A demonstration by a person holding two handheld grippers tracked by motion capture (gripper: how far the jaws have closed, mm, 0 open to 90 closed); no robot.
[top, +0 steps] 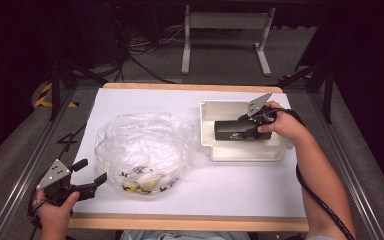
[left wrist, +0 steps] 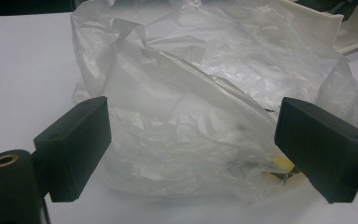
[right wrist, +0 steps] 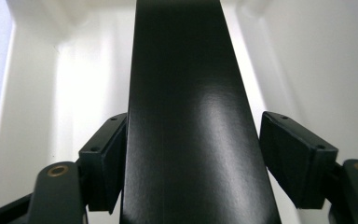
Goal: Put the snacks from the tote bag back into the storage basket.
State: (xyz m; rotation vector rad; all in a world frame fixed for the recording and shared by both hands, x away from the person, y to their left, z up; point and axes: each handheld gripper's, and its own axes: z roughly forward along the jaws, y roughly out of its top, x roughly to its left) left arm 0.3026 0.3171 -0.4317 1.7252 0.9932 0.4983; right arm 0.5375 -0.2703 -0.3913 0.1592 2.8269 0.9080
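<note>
High view: on the white counter (top: pixel 230 190), the left gripper (top: pixel 91 172) sits low at the near left corner, jaws apart, aimed at a crumpled clear plastic bag (top: pixel 142 147). The right hand (top: pixel 282 122) reaches into a white tray (top: pixel 245 152), its gripper (top: pixel 250 131) on a black box (top: pixel 232 130).

Left gripper view: jaws spread wide just before the bag (left wrist: pixel 205 93).

Right gripper view: the box (right wrist: pixel 186 121) lies between the jaws, touching the left one, a gap at the right.
</note>
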